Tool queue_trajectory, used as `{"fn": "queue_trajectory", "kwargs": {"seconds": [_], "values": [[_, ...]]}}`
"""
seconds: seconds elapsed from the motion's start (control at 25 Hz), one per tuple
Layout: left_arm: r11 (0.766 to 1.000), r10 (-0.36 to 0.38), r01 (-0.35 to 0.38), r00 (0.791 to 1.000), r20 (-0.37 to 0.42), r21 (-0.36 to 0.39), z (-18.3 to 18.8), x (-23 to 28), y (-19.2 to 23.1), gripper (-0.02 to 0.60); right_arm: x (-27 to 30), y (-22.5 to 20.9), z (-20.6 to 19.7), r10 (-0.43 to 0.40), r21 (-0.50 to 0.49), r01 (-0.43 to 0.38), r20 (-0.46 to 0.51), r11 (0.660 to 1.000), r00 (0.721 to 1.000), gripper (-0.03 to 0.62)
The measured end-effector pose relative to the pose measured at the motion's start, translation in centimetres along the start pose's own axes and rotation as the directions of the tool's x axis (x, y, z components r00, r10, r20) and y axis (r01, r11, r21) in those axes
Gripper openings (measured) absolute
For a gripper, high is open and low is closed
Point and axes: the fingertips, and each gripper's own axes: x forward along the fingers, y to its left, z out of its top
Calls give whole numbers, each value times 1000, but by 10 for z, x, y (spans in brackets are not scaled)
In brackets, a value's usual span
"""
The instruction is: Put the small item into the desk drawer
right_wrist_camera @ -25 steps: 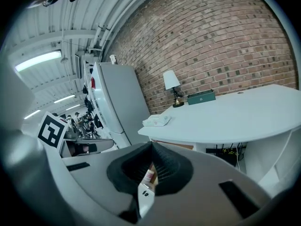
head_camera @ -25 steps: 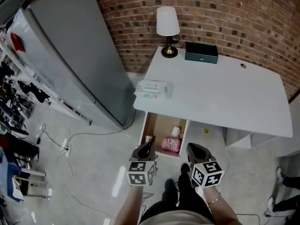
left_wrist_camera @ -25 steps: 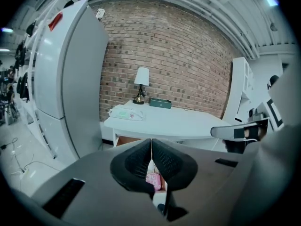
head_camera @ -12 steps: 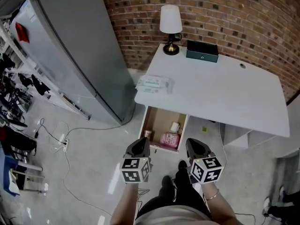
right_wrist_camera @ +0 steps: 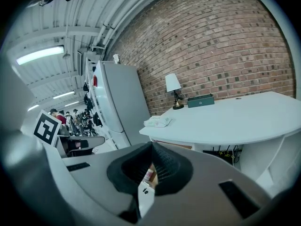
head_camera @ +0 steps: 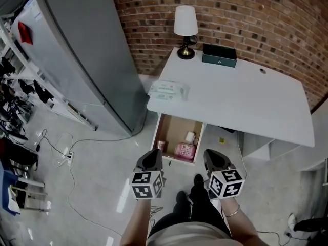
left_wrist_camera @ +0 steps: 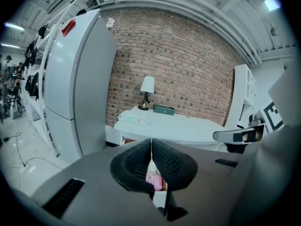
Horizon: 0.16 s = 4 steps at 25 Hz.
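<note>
Under the desk [head_camera: 241,101], the drawer [head_camera: 171,131] stands open with a pink item [head_camera: 185,150] inside, so placing seems done; left gripper [head_camera: 152,160] and right gripper [head_camera: 215,158] are clenched, empty

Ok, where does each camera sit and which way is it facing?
Head view: on the person's head, looking steeply down on the desk, its open drawer, both forearms, left gripper and right gripper.
Left gripper view: rides the left gripper, looks along its closed jaws toward the desk.
Right gripper view: rides the right gripper, looks along its closed jaws at the desk.
Shared: all three show the lamp.
</note>
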Motion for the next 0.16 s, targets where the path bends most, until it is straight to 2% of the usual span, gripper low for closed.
{"fn": "queue_trajectory", "kwargs": {"seconds": [0.16], "values": [[1000, -3, 3, 1000, -4, 3, -3, 0, 5, 26, 3, 5, -3, 6, -5, -6, 2, 1000, 1000, 6]]}}
